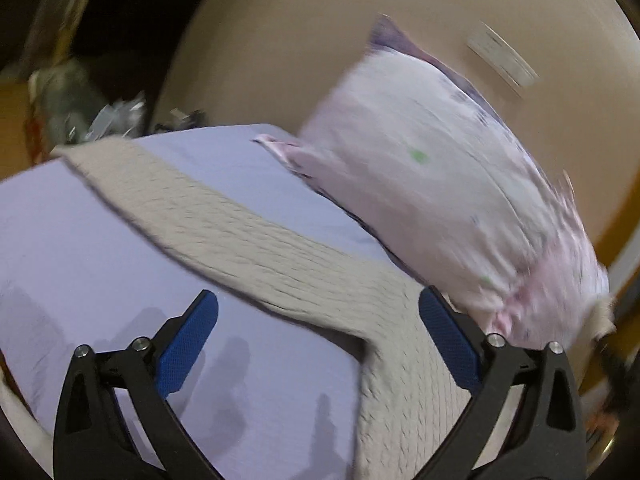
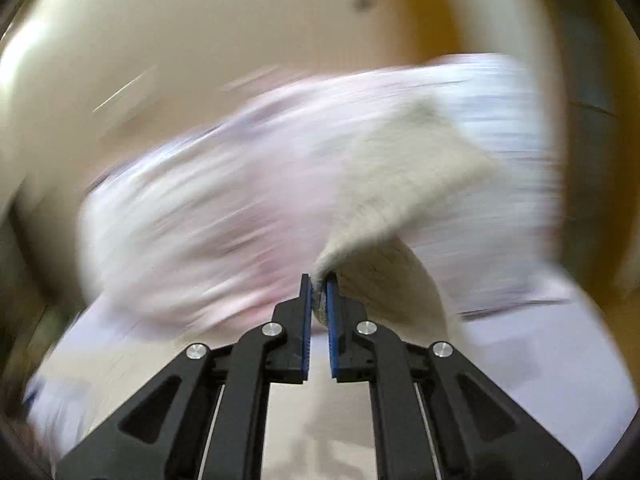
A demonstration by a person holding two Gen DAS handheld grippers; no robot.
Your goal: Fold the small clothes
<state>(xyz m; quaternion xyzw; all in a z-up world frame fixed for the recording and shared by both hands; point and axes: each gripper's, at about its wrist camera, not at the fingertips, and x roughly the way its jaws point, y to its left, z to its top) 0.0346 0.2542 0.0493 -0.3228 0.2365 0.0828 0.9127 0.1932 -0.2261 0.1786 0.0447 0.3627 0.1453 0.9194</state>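
Observation:
A beige knitted garment (image 1: 256,236) lies stretched across the lavender bed sheet (image 1: 80,248), one long strip running to the upper left and a wider part coming toward me. My left gripper (image 1: 318,304) is open, its blue pads (image 1: 188,344) on either side of the knit, just above it. My right gripper (image 2: 319,280) is shut on an edge of the same beige knit (image 2: 400,184), which hangs lifted in front of the pillow. The right wrist view is blurred.
A white and pink patterned pillow (image 1: 440,184) leans against the beige wall (image 1: 300,20) at the bed's head; it also shows in the right wrist view (image 2: 208,208). A wall switch plate (image 1: 502,58) is above it. Cluttered objects (image 1: 72,100) stand past the bed's left edge.

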